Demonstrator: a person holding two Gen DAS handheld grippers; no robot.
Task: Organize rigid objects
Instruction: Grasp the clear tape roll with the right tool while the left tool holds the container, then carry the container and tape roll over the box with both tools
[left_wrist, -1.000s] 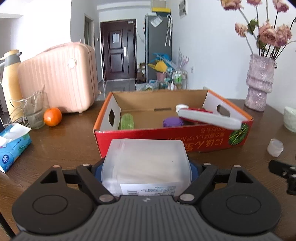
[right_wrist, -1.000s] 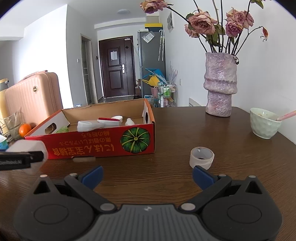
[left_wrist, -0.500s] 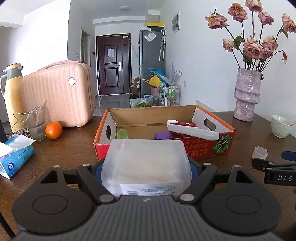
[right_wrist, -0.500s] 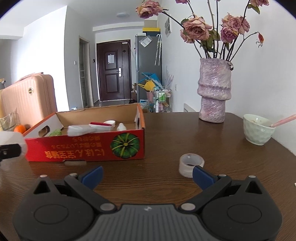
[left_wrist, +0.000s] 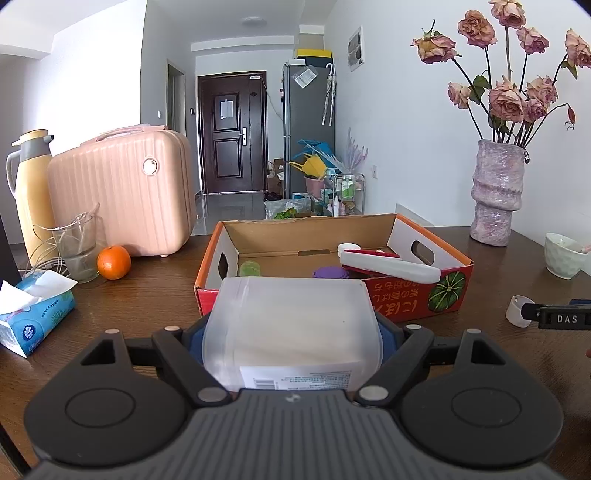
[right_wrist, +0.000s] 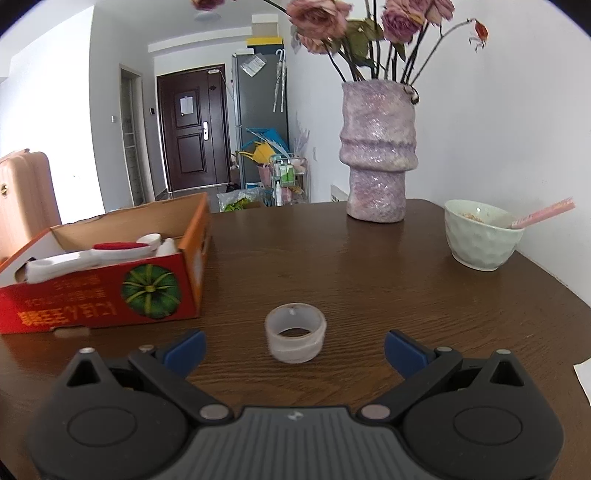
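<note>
Resting on the wooden table, the red cardboard box sits ahead of you, already holding a white case and a purple lid. Your left gripper clamps a translucent plastic container. Your right gripper gapes wide around the tape roll, not touching it.

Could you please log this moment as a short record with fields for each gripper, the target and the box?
left gripper: shut on a translucent container
right gripper: open, empty
tape roll: on the table, just ahead of the right gripper, untouched
box: open, already holds several items
</note>
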